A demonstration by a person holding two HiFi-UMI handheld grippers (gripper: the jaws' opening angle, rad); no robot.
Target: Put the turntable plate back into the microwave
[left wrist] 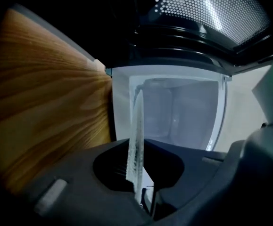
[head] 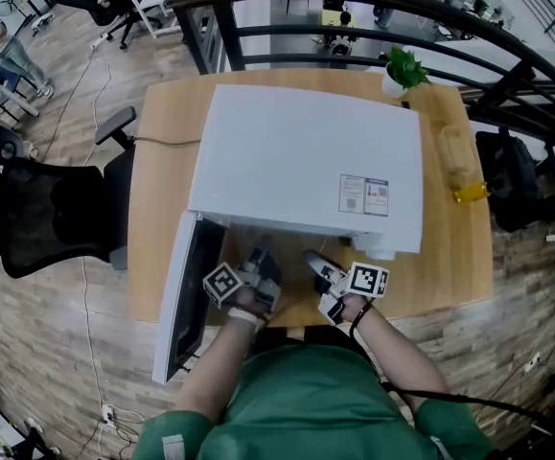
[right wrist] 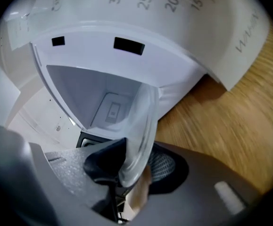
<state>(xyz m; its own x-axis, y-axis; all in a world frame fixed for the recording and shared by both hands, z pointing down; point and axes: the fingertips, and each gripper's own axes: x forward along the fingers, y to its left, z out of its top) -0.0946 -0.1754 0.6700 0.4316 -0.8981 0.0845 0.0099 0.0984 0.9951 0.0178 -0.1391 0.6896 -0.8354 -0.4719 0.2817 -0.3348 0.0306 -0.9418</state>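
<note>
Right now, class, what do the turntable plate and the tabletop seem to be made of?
Turntable plate: likely glass, clear and glossy; things behind show through it. Tabletop: wood or wood-look laminate, smooth; grain lines run across it.

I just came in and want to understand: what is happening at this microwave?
A person in a green top holds a clear glass turntable plate at the open front of the white microwave on the wooden table. The fingers of the left gripper are shut on its rim; those of the right gripper stand open around it.
</note>
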